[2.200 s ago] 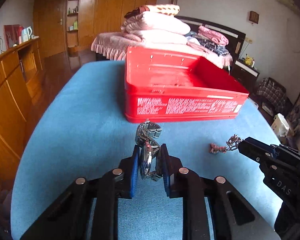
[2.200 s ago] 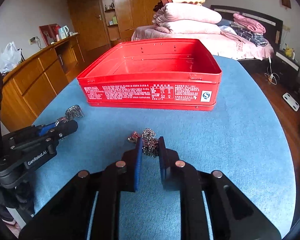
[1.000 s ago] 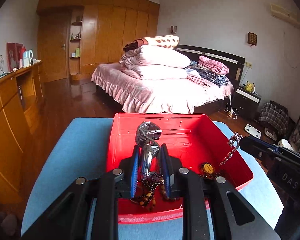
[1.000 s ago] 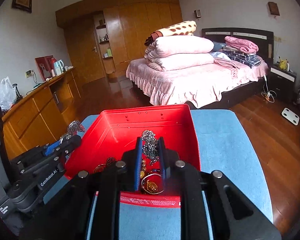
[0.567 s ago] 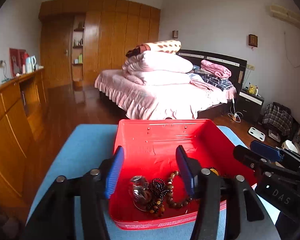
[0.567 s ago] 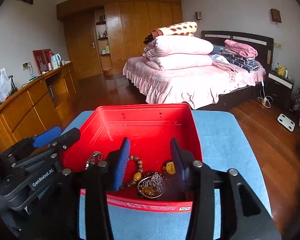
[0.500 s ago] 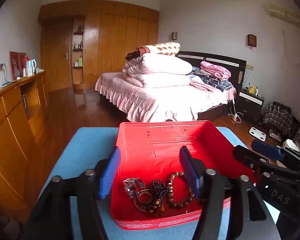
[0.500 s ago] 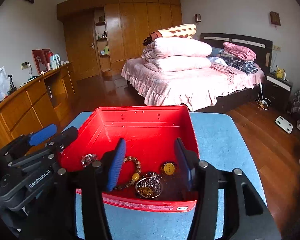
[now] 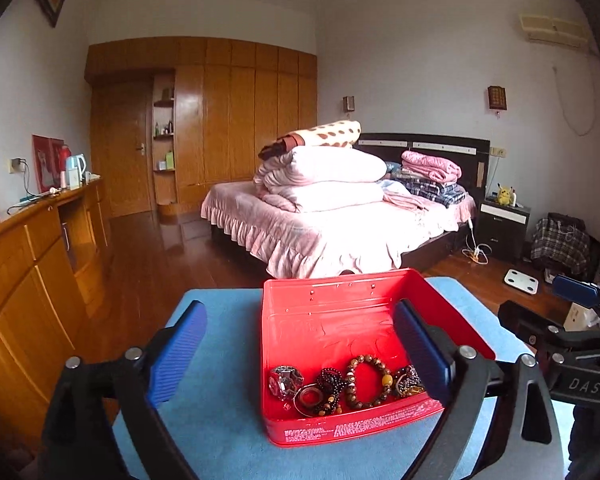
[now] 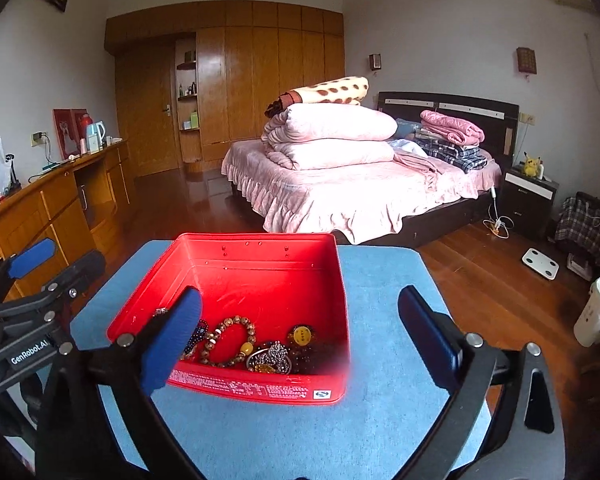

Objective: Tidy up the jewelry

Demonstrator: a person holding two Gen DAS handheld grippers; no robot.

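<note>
A red tin box point(image 9: 323, 316) point(image 10: 260, 276) stands on the blue table point(image 9: 228, 432) point(image 10: 383, 280). Along its near wall lie a silver watch point(image 9: 286, 376), a brown bead bracelet point(image 9: 367, 380) point(image 10: 230, 340), dark bead strings point(image 9: 327, 380), a silver chain piece point(image 10: 274, 354) and a yellow pendant point(image 10: 301, 336). My left gripper point(image 9: 298, 354) is open wide and empty, held above and before the box. My right gripper point(image 10: 300, 338) is open wide and empty, also above the box's near side. Each gripper shows at the edge of the other's view.
The blue table ends just beyond the box. A wooden sideboard point(image 9: 28, 256) runs along the left. A bed with pink bedding point(image 10: 339, 176) stands behind, with wooden floor point(image 10: 479, 264) to the right.
Both grippers carried a watch and a chain piece from the table over the box, opened and dropped them in. Since then both have opened wider and drawn back and up.
</note>
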